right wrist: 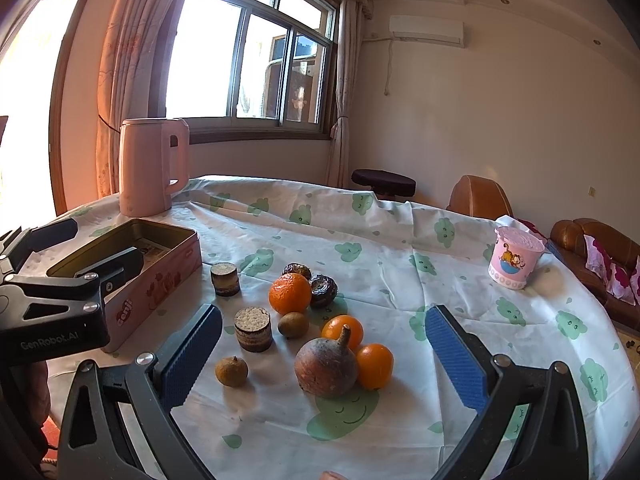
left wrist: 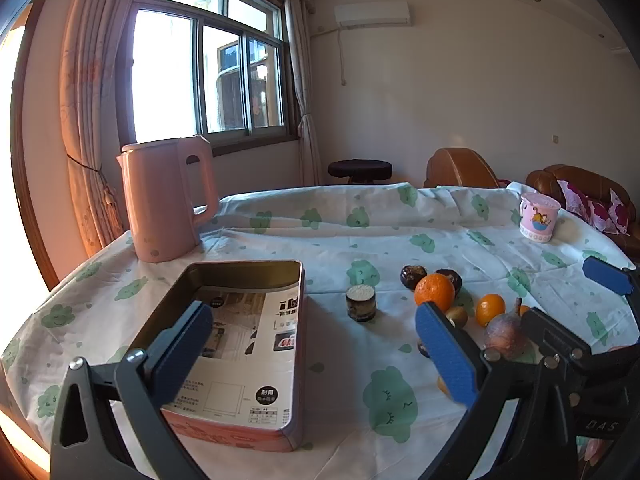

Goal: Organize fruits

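Note:
A pink metal tin (left wrist: 256, 344) lies open on the table, a printed sheet inside; it also shows in the right wrist view (right wrist: 160, 276). Fruits lie in a cluster: a large orange (right wrist: 290, 294), two small oranges (right wrist: 343, 330) (right wrist: 374, 365), a brown pear-shaped fruit (right wrist: 326, 366), a kiwi (right wrist: 293, 324), a small brown fruit (right wrist: 231, 371) and two dark wrinkled fruits (right wrist: 323, 289). My left gripper (left wrist: 316, 356) is open and empty, over the tin's right edge. My right gripper (right wrist: 324, 364) is open, low around the fruit cluster, touching nothing.
Two small layered cakes (right wrist: 253, 329) (right wrist: 225, 279) stand beside the fruits. A pink kettle (left wrist: 166, 198) stands at the far left. A pink cartoon cup (right wrist: 514, 258) stands at the far right. The tablecloth (left wrist: 360, 236) has green prints. Sofa (right wrist: 592, 256) beyond the table.

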A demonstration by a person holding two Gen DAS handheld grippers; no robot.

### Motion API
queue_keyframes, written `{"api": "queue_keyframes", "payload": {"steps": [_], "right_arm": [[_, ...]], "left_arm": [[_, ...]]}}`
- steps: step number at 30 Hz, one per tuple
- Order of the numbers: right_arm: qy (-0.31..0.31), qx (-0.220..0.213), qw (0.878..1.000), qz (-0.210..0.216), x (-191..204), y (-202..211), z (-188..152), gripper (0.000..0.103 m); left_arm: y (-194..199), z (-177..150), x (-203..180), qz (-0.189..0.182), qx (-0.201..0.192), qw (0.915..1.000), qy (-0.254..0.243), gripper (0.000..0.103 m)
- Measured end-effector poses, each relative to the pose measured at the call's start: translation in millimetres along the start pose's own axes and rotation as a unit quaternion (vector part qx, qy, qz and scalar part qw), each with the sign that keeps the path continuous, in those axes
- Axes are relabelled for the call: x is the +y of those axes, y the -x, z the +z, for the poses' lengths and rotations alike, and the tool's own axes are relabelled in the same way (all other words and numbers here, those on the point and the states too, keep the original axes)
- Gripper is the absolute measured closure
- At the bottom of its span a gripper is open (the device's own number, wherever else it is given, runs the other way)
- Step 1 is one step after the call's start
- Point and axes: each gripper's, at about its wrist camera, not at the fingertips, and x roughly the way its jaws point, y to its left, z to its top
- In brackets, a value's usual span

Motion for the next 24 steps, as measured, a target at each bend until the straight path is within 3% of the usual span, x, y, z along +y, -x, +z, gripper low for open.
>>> {"api": "queue_keyframes", "payload": {"steps": [14, 16, 20, 24], "right_arm": [[-0.015, 0.009, 1.000, -0.007, -14.8, -10.0, -17.8, 0.001], [-0.016, 0.020, 1.000, -0.007, -17.4, -15.9, -23.3, 0.004], [-0.016, 0.043, 0.999, 0.004, -18.9, -27.0, -28.7, 0.021], [-0.004, 0.059, 0.998, 0.008, -14.9, -35.7, -29.9, 0.026]], "left_arm": [[-12.0, -18.1, -5.9, -0.015, 0.020, 0.9997, -0.003, 0.000], [-15.6, -22.9, -9.2, -0.018, 0.028, 0.9994, -0.007, 0.000], [-22.8, -26.9, -15.6, -0.024, 0.042, 0.9988, -0.012, 0.000], [-24.0, -27.0, -19.3, -0.031, 0.045, 0.9984, -0.016, 0.000]]}}
